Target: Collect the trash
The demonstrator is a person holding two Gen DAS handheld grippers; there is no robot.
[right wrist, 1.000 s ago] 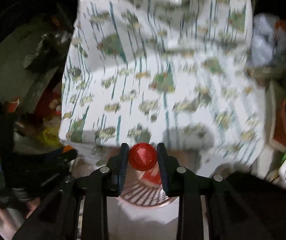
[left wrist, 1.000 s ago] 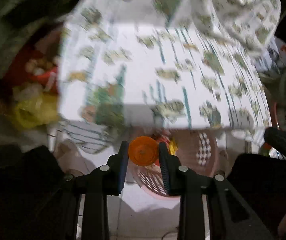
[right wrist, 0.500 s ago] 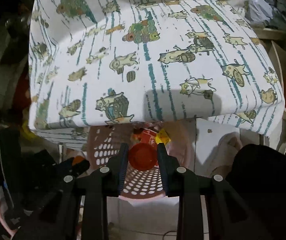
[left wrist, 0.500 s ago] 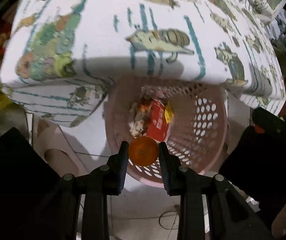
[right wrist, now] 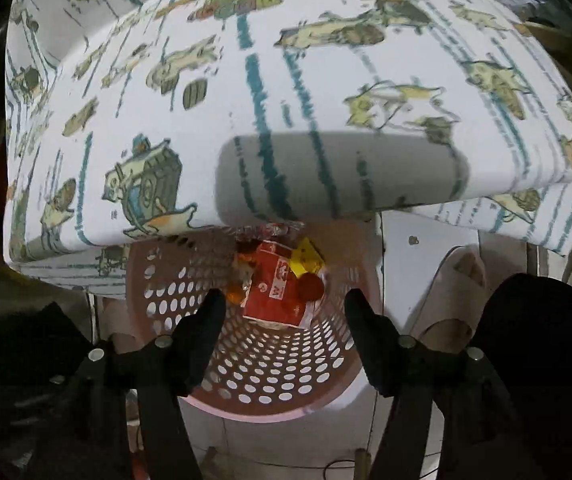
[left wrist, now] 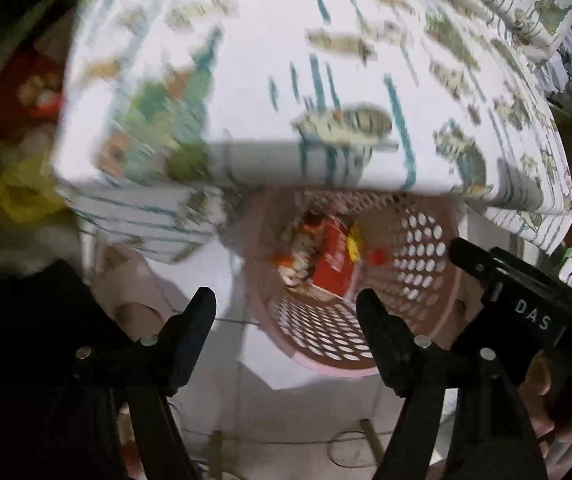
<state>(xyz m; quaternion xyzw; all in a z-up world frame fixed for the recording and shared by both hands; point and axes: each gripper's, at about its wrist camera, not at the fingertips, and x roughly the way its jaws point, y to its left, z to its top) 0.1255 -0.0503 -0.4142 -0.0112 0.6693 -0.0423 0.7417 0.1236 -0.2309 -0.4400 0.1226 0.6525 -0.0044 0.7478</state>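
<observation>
With both caps now dropped, my left tongs [left wrist: 286,306] and right tongs [right wrist: 281,306] hang jaws apart and empty over the pink perforated basket [right wrist: 245,380] on the pale floor, just in front of the near edge of the cloth-covered counter [right wrist: 286,120]. A second ago each pair was clamped on a round bottle cap, orange in the left and red in the right; both sets of jaws have just been opening, and nothing sits between them any more. From the right wrist the red cap [right wrist: 309,286] lies at the bottom of the basket, touching the right edge of a red carton [right wrist: 273,292] and just below a yellow wrapper [right wrist: 306,258]. An orange shape [right wrist: 234,294] at the carton's left may be the other cap, though I cannot say for sure. The left wrist view is smeared, but it shows the same heap of trash in the basket and my other gripper's black body [left wrist: 526,304] at the right. A pale slipper [right wrist: 454,300] rests on the floor right of the basket. I judge this pair of caps as collected; what remains, in my reading, is to go back to the counter for whatever litter is left there, which these views do not show.
</observation>
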